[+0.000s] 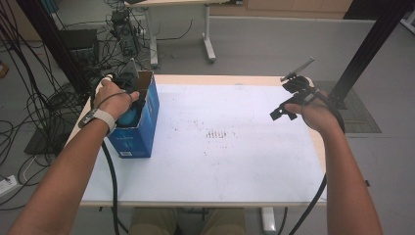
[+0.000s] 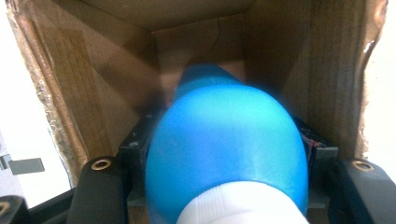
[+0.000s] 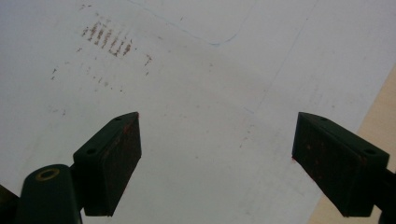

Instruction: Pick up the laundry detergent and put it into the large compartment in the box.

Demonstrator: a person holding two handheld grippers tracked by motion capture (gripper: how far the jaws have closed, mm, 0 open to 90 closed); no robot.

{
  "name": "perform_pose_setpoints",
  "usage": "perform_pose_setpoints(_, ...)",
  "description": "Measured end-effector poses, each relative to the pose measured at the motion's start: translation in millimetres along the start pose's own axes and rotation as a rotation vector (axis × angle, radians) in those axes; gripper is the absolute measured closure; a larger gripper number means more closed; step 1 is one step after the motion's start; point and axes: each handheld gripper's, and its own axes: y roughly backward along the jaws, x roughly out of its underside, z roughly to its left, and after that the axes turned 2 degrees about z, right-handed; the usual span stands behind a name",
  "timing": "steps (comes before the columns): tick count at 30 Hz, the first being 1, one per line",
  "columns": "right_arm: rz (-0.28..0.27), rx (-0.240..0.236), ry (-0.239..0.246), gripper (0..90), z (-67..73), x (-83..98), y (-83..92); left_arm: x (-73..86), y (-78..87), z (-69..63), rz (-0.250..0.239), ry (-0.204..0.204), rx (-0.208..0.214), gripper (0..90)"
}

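- High view: a blue cardboard box with an open brown top (image 1: 139, 122) is seen standing at the left edge of the white-covered tabletop (image 1: 220, 161), in the left-middle of the frame. The left claw (image 1: 131, 110) is reached into the box's opening, where a rounded bright blue plastic object (image 1: 128, 117) is glimpsed under the hand. The right claw (image 1: 284, 110) is held above the right side of the tabletop, in the upper right of the frame, well apart from the box.
- Left gripper view: the blue plastic object (image 2: 224, 144), smooth and egg-shaped with a white band at its near end, is seen in the centre and lower part of the frame, clamped between the black jaws. It is surrounded by the brown inner walls of the box (image 2: 93, 84), with the box's far wall at top centre.
- Right gripper view: the right claw (image 3: 217, 163) is shown spread wide with nothing between its jaws. The white tabletop sheet (image 3: 196, 93) lies below, marked with brownish smudges (image 3: 109, 39) at the upper left.
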Motion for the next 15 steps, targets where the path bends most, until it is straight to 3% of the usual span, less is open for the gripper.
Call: perform_pose_setpoints(15,0.001,-0.001,0.004,15.5,1.4,-2.6,0.1,0.5,-0.1,0.5,-0.001,0.000,0.001,37.8)
